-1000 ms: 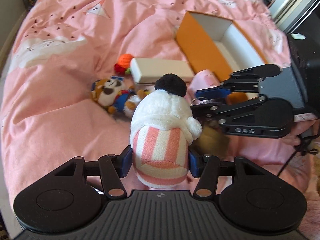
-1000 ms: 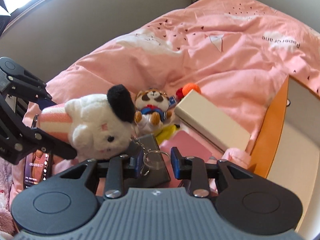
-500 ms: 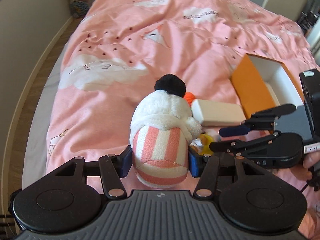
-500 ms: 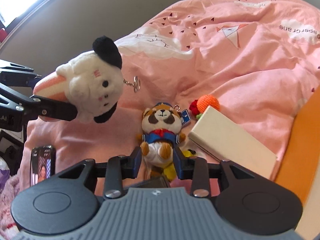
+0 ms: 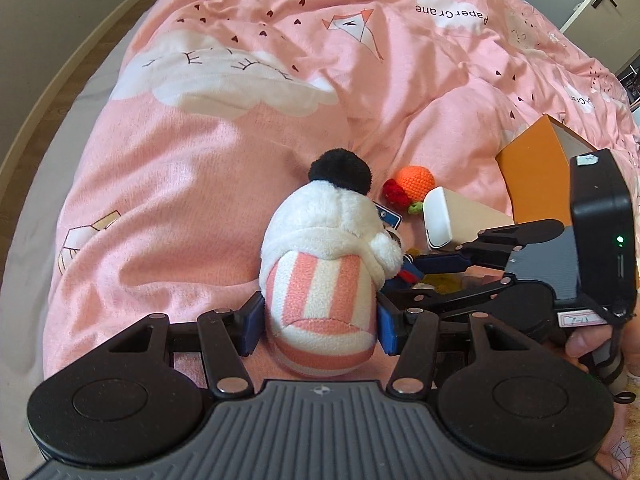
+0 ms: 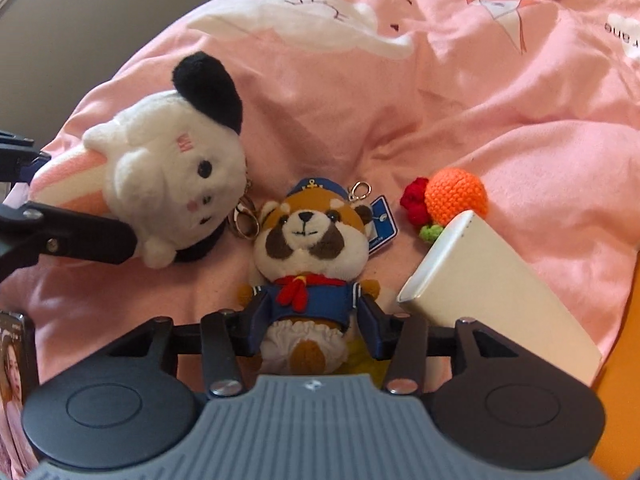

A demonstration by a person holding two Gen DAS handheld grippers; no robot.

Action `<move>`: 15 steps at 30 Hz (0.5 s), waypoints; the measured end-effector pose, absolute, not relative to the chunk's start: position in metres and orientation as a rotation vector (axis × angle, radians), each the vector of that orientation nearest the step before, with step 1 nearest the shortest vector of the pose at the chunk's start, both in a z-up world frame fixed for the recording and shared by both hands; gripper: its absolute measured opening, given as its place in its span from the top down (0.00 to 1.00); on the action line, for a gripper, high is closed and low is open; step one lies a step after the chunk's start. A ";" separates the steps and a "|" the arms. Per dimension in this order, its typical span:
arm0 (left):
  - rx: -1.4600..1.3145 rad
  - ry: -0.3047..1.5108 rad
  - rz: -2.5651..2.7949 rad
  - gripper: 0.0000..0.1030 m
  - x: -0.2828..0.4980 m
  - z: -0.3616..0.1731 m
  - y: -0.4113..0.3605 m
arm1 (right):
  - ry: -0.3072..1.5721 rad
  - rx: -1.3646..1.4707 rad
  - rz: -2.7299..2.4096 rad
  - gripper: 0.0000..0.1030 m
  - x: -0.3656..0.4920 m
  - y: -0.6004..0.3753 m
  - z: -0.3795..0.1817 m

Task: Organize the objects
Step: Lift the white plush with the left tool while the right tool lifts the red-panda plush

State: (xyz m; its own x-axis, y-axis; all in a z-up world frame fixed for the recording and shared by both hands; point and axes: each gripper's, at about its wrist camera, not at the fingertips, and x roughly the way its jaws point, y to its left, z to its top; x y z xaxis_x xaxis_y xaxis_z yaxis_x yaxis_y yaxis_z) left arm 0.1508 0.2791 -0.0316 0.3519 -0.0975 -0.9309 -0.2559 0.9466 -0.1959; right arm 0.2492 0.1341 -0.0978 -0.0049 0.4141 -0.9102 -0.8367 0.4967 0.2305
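Fingers of the left gripper (image 5: 318, 326) are squeezing the striped bottom of the white plush toy (image 5: 328, 248). Right gripper (image 6: 310, 330) is opening wider, its fingers sitting on both sides of the sailor plush (image 6: 308, 264), not pressing it. Both toys are lying on the pink blanket (image 6: 460, 92). Farther back, an orange ball (image 6: 456, 192) is touching a white box (image 6: 492, 288).

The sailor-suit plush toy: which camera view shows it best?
The right wrist view: the sailor-suit plush toy lies face up, unobstructed, between the open right gripper fingers. The left wrist view hides nearly all of it behind the white plush.
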 end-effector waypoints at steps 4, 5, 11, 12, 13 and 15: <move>-0.342 1.215 0.103 0.39 0.150 -0.035 0.281 | 1.236 -0.426 1.034 0.51 0.252 0.134 -0.105; -0.344 1.215 0.104 0.39 0.150 -0.036 0.281 | 1.242 -0.420 1.035 0.52 0.252 0.133 -0.106; -0.358 1.183 0.132 0.39 0.145 -0.031 0.277 | 1.201 -0.395 1.032 0.66 0.242 0.117 -0.095; -0.359 1.171 0.133 0.39 0.143 -0.028 0.275 | 1.172 -0.393 1.031 0.67 0.238 0.112 -0.087; -0.361 1.158 0.132 0.39 0.141 -0.023 0.273 | 1.151 -0.381 1.035 0.67 0.235 0.106 -0.079; -0.368 1.134 0.128 0.39 0.136 -0.013 0.270 | 1.124 -0.340 1.044 0.67 0.231 0.092 -0.060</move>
